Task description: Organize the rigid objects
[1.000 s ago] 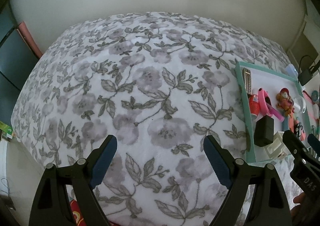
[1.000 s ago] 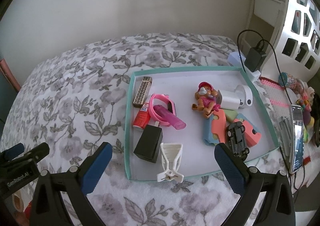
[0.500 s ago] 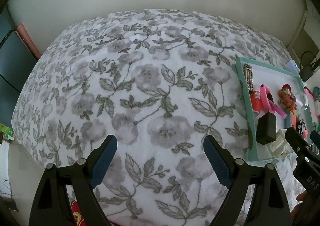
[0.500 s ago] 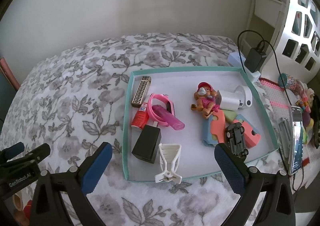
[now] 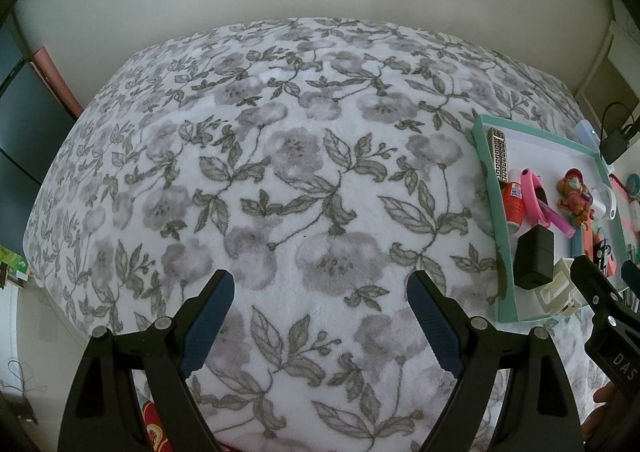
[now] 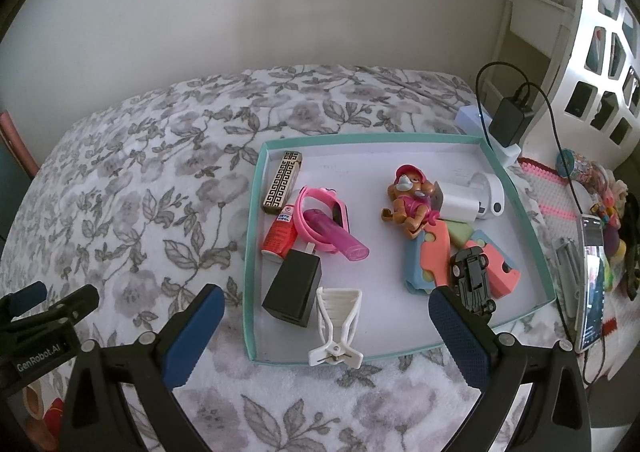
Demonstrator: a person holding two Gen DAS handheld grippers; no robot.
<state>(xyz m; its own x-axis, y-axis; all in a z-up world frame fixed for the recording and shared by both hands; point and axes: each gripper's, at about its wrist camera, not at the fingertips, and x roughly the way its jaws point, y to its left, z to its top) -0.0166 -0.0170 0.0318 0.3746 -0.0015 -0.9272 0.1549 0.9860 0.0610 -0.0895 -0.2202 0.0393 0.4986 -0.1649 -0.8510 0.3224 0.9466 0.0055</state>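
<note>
Floral blanket (image 6: 132, 188): one teal tray (image 6: 516, 188), two spread-fingered tools (image 6: 324, 326).

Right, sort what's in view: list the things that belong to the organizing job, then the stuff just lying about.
Job items:
teal-rimmed cardboard tray
black charger block
white plastic clip
pink watch band
red patterned tube
black toy car
brown-and-pink dog figure

Lying about:
floral grey-and-white blanket
smartphone with lit screen
black plugged-in wall adapter

Both grippers (left (image 5: 320, 316), right (image 6: 326, 332)) gape, empty.
</note>
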